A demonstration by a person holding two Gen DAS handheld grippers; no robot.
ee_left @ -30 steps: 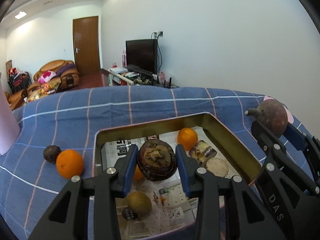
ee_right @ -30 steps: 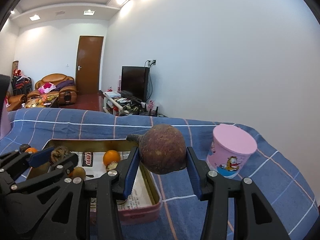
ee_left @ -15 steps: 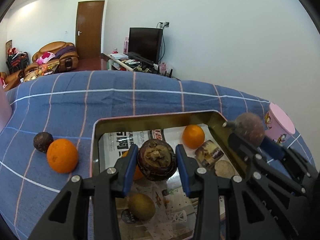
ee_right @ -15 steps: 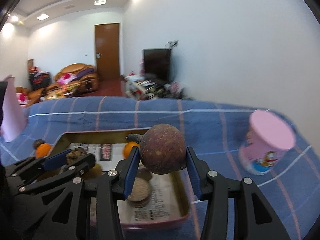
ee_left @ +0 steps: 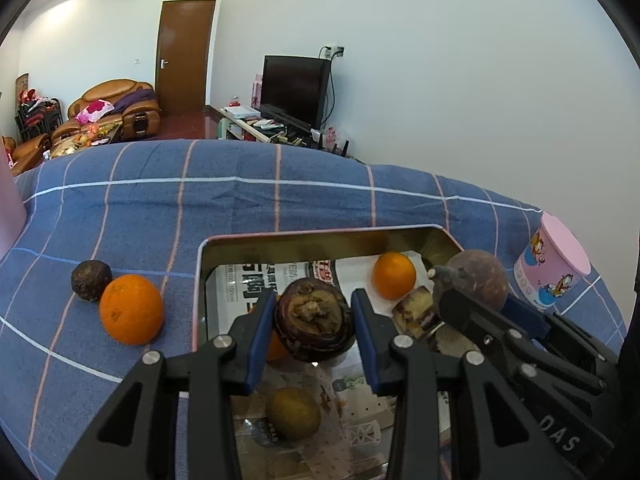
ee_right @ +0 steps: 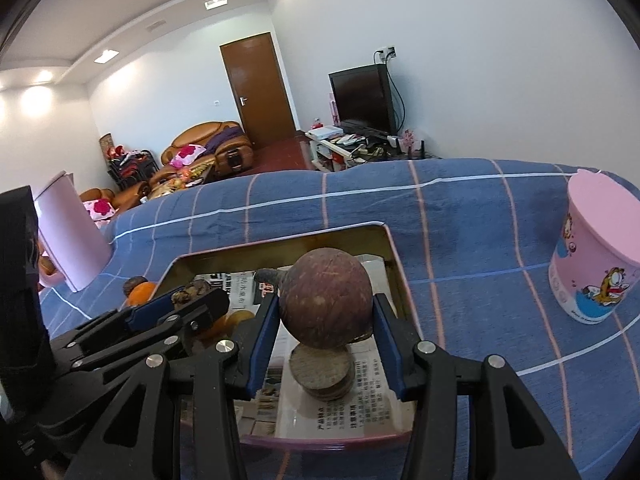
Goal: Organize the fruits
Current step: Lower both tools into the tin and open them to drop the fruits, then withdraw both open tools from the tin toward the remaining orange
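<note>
Left wrist view: both grippers now hold a dark fruit above the tin tray.

The left gripper (ee_left: 314, 322) keeps its fingers pinching a wrinkled dark fruit (ee_left: 315, 319) over the tray (ee_left: 320, 240). The right gripper (ee_right: 326, 314) pinches a smooth brown fruit (ee_right: 326, 306), and in the last second it has swung from beside the tray to above its paper-lined floor. I judge that both fruits are ready to be set down. A big orange (ee_left: 131, 309) and a small dark fruit (ee_left: 91, 280) are outside, on the blue checked cloth (ee_left: 280, 200).
</note>
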